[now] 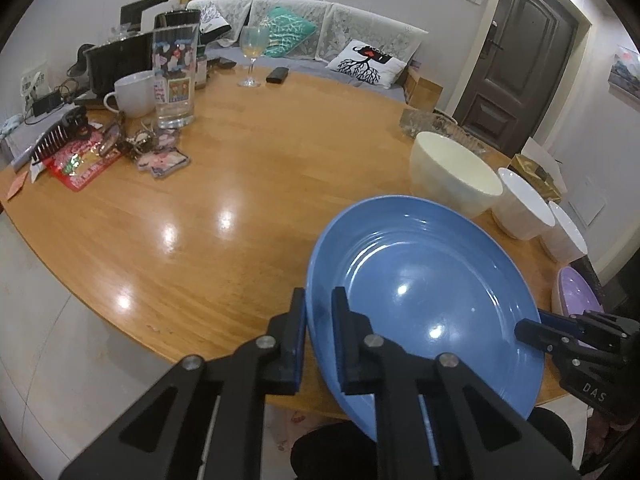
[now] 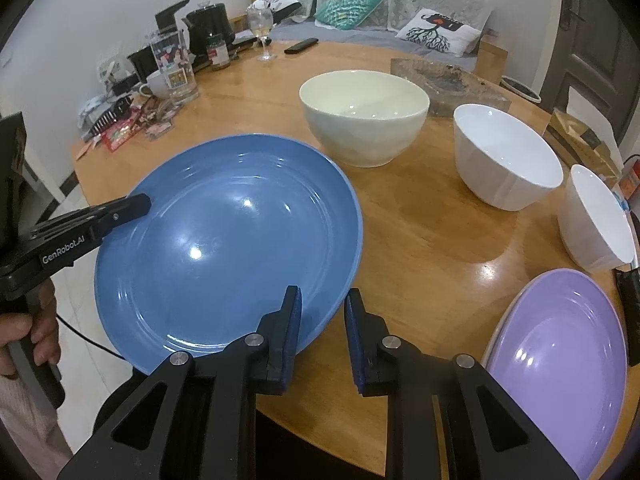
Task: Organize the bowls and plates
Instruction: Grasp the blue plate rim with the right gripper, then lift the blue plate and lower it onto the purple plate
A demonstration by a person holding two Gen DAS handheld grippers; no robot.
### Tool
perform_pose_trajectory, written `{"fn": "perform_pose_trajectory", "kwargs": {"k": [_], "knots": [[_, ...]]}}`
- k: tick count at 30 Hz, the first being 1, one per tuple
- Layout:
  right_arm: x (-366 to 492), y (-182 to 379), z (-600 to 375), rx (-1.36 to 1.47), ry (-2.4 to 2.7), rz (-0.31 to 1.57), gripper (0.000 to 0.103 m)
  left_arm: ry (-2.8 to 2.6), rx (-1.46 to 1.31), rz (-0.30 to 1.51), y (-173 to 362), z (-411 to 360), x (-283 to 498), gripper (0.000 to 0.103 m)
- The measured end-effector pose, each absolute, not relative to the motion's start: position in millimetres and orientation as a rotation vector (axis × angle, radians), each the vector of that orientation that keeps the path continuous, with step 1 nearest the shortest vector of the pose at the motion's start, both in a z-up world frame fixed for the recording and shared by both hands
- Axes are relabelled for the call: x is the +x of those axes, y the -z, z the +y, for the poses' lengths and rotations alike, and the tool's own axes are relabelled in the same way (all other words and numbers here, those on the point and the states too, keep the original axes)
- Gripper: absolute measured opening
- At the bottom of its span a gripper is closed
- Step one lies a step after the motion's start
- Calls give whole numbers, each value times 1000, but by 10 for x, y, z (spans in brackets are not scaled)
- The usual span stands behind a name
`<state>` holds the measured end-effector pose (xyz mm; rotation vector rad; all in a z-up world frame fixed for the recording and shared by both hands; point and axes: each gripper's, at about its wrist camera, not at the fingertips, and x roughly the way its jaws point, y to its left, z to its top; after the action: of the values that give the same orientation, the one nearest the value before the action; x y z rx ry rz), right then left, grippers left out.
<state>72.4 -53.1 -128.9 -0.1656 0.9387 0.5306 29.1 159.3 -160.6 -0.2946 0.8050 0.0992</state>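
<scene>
A large blue plate [image 1: 424, 292] hangs partly over the round wooden table's near edge. My left gripper [image 1: 320, 300] is shut on its left rim and shows in the right wrist view [image 2: 136, 204]. My right gripper [image 2: 322, 304] straddles the plate's right rim with a clear gap between its pads; it shows in the left wrist view [image 1: 528, 330]. The blue plate [image 2: 228, 240] fills the right wrist view's left half. Beyond it stand a cream bowl [image 2: 364, 116] and two white bowls [image 2: 506, 156] [image 2: 596, 220]. A purple plate [image 2: 560, 364] lies at the near right.
The wooden table [image 1: 240, 184] carries clutter at the far left: a tall printed glass [image 1: 175, 76], a white mug [image 1: 134, 94], kettles, a comb, keys, packets. A wine glass [image 1: 252, 52] and a remote stand at the back. A glass tray [image 2: 444, 80] sits behind the bowls.
</scene>
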Motion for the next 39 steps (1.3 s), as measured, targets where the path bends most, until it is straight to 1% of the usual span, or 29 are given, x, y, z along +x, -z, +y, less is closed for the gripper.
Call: {"fn": "perform_pose_trajectory", "kwargs": {"k": [11,20,31,39], "knots": [[592,1080,-765,-113,-532,868,16,-93,-248,740,1222,1374,176,10],[477,921,-1256,-46,-471,807,16,-37,-174,716,973,919,252,10],[339,826,-2072,10,-303,737,17,98,-59,731,858,10,505,10],[235,888,-2679,49,-177,727,17,197,13,777,958,-663,687,10]]}}
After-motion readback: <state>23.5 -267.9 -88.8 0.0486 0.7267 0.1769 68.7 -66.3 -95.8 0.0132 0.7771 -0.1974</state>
